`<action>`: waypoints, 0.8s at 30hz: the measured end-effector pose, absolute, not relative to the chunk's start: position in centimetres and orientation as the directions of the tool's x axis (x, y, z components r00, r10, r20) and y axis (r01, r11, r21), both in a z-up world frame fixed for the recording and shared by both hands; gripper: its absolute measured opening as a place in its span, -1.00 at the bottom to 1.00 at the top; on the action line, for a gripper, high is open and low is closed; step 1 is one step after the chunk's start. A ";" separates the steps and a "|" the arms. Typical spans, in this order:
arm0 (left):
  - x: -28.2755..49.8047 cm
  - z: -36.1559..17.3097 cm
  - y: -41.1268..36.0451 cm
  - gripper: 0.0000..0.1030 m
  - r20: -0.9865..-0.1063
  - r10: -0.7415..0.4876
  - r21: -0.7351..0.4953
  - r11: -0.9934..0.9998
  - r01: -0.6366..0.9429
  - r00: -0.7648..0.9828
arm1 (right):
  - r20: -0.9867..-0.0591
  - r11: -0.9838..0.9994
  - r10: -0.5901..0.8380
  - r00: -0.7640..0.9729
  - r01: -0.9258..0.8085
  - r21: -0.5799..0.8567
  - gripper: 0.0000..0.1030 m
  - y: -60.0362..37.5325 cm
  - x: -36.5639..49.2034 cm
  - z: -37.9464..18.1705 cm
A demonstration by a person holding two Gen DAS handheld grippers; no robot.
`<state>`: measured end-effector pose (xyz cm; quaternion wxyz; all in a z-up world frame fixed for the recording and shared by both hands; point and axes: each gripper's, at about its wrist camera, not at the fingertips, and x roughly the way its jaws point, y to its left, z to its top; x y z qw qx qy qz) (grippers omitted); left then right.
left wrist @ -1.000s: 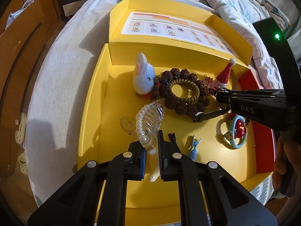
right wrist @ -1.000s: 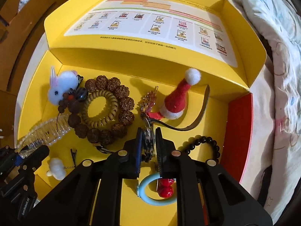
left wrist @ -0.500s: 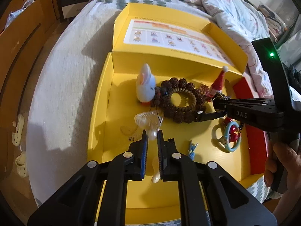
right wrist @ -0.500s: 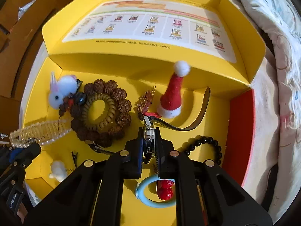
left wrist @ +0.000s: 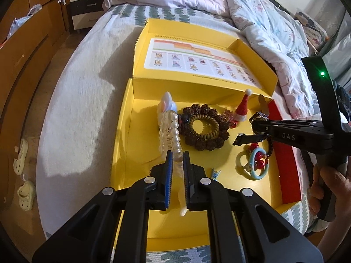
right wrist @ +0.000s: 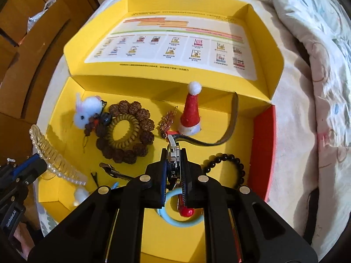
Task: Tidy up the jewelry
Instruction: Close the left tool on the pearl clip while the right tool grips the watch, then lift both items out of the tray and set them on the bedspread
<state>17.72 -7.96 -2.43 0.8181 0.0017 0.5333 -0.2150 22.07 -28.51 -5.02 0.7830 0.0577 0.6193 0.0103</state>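
The left gripper (left wrist: 177, 153) is clamped on a pearl hair claw (left wrist: 170, 129), its pads squeezing the near end so that the clear teeth and the row of pearls stick out past the fingertips, lifted above the floor of the yellow box (left wrist: 122, 131). The right gripper (right wrist: 174, 153) is closed tight on a wristwatch (right wrist: 173, 164), gripping the metal case edge-on; the watch's dark strap (right wrist: 228, 131) trails away from the jaws and curls up toward the box's back wall. A hand (left wrist: 329, 186) wraps the right gripper's handle at the edge of the left camera's view.

Taking the yellow box as the landmark: near the middle of its floor lies a ring of brown knobbly beads (right wrist: 129, 129) with a tan coil hair tie (right wrist: 125, 131) resting inside it. Touching that ring on its left is a white fluffy rabbit clip (right wrist: 87, 111). To the right of the ring stands a small red Santa hat (right wrist: 191, 114), upright, with a gold sparkly clip (right wrist: 167, 120) just beside it. Toward the box's right wall, which is red (right wrist: 262, 153), lies a black bead bracelet (right wrist: 228, 164). Under the right gripper, near the front of the floor, sits a light blue hair ring with red balls (left wrist: 255, 165). A tiny blue clip (left wrist: 216, 173) lies near the front centre. The box's open lid (right wrist: 175, 48), printed with a chart, lies flat behind it on a bed (left wrist: 76, 109).
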 end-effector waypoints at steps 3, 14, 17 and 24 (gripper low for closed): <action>17.5 -1.8 -7.8 -0.83 -0.867 -0.356 -0.228 0.906 0.357 0.348 | -0.964 0.993 0.091 0.250 0.049 0.106 -0.77 -28.7 21.0 -3.7; 15.6 1.1 -6.8 -0.83 -0.846 -0.363 -0.223 0.906 0.359 0.390 | -0.944 0.993 0.095 0.315 0.037 0.112 -0.77 -28.7 17.6 -0.2; 14.5 2.0 -6.5 -0.83 -0.839 -0.366 -0.219 0.905 0.365 0.402 | -0.937 0.991 0.105 0.333 0.040 0.125 -0.77 -29.2 15.4 0.9; 10.9 4.0 -5.0 -0.83 -0.827 -0.348 -0.189 0.912 0.365 0.442 | -0.922 0.988 0.107 0.372 0.067 0.141 -0.77 -30.8 9.1 3.0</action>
